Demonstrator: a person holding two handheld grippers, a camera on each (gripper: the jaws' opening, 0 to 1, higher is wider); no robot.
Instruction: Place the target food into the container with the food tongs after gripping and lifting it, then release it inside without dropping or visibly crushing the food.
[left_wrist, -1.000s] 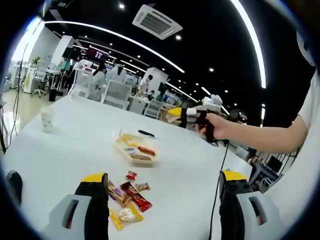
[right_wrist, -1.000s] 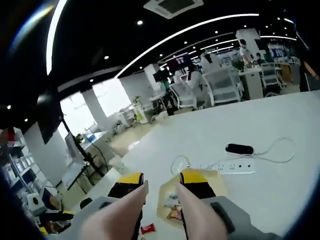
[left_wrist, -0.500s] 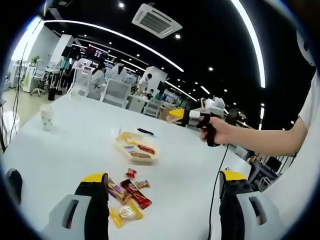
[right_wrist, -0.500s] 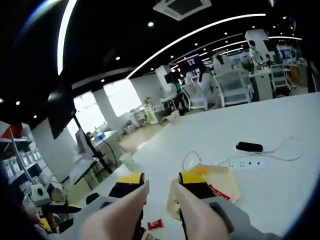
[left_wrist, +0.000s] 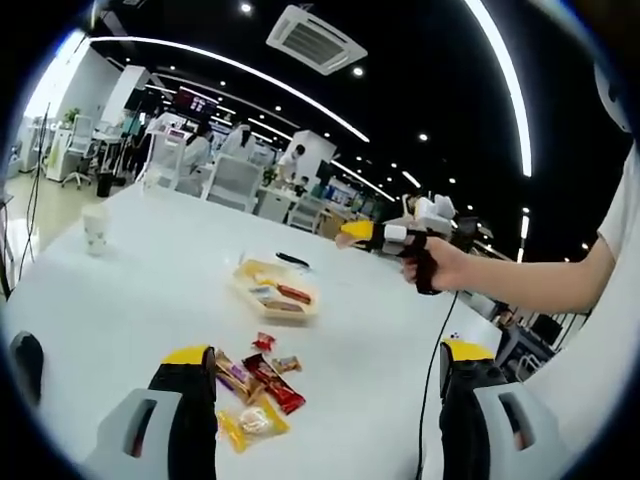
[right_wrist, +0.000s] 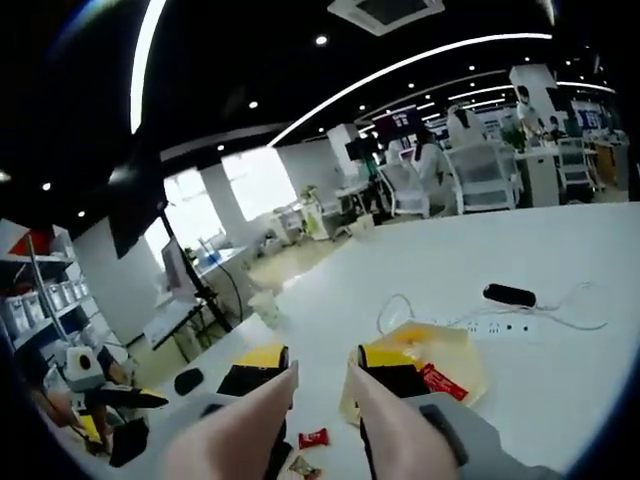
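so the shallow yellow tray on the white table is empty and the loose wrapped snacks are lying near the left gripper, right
Not quite: the shallow yellow tray is not empty. The left gripper view shows a few wrapped snacks already lying in it. The rest holds: the loose wrapped snacks lie on the white table near the left gripper.

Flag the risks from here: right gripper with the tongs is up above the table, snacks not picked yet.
1. The wrapped snacks lie packed together, some overlapping, so the tongs may catch two wrappers or slip off the glossy film.
2. The container is shallow and already holds a few pieces, so a release from height might bounce out.
3. The right gripper trails a cable over the table; it could drag across the snacks while coming down.
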